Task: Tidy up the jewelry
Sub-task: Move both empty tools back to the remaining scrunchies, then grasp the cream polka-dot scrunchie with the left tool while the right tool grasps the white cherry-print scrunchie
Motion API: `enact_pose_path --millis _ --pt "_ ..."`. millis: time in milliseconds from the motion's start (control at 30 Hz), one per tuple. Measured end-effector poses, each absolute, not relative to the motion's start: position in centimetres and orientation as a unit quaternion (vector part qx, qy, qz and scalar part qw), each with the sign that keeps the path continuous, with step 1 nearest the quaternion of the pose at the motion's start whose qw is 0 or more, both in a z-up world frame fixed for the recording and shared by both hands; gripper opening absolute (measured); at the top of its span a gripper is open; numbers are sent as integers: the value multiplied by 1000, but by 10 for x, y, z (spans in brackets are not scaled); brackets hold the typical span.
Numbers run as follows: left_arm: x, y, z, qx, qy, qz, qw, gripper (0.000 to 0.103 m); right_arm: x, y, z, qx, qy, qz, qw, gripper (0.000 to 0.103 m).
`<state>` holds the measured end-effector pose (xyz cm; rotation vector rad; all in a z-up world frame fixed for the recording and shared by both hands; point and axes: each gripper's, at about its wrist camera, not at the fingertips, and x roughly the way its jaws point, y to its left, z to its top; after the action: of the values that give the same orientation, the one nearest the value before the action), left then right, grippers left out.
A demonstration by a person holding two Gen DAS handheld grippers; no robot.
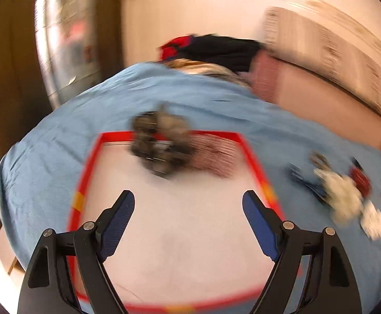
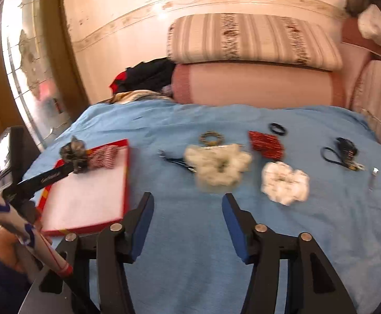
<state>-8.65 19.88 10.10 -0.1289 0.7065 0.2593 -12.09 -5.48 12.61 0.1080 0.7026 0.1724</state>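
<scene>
Both grippers stand with jaws apart and nothing between them. The left gripper (image 1: 187, 204) hangs over the one red-rimmed tray (image 1: 253, 157), where two scrunchies lie ahead of its fingertips: a grey one (image 1: 161, 141) and a red-striped one (image 1: 211, 154). Ahead of the right gripper (image 2: 187, 206), on the blue cover (image 2: 190, 235), lie two white scrunchies (image 2: 216, 164), one red piece (image 2: 266, 144), one black ring (image 2: 278, 128) and one beaded bracelet (image 2: 211, 138).

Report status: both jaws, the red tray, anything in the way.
Left gripper and right gripper open, empty. Red tray holds a grey scrunchie and a striped scrunchie; two white scrunchies wait on the blue bedspread. Path clear.
</scene>
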Motion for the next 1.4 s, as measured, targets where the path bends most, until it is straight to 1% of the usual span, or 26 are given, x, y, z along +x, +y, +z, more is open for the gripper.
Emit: enact_pose_path --millis 133,300,467,633,800,933,1067,1267,1400 --pt "-111 129 107 -8 336 64 940 84 -133 -91 114 50 342 50 937 59" --pt "-116 63 112 35 340 10 940 84 -135 -144 108 114 344 23 932 59" --pt "-116 11 122 31 343 -45 938 84 -140 -184 114 131 330 -6 935 59" --pt "-102 -35 139 20 349 -118 930 86 -125 -217 138 159 310 -28 937 59" --pt "-57 -22 124 0 372 -106 922 86 -82 -237 155 179 303 -33 935 60" --pt "-15 9 96 -19 388 -72 919 86 -55 -244 118 214 334 -31 918 60" --pt "29 31 66 -52 402 -64 912 86 -37 -244 78 233 398 -25 887 59" --pt "60 33 48 -85 409 -104 903 86 -28 -243 62 240 416 -26 877 59" --pt "66 22 35 -72 422 -116 896 86 -20 -239 55 241 425 -24 872 59"
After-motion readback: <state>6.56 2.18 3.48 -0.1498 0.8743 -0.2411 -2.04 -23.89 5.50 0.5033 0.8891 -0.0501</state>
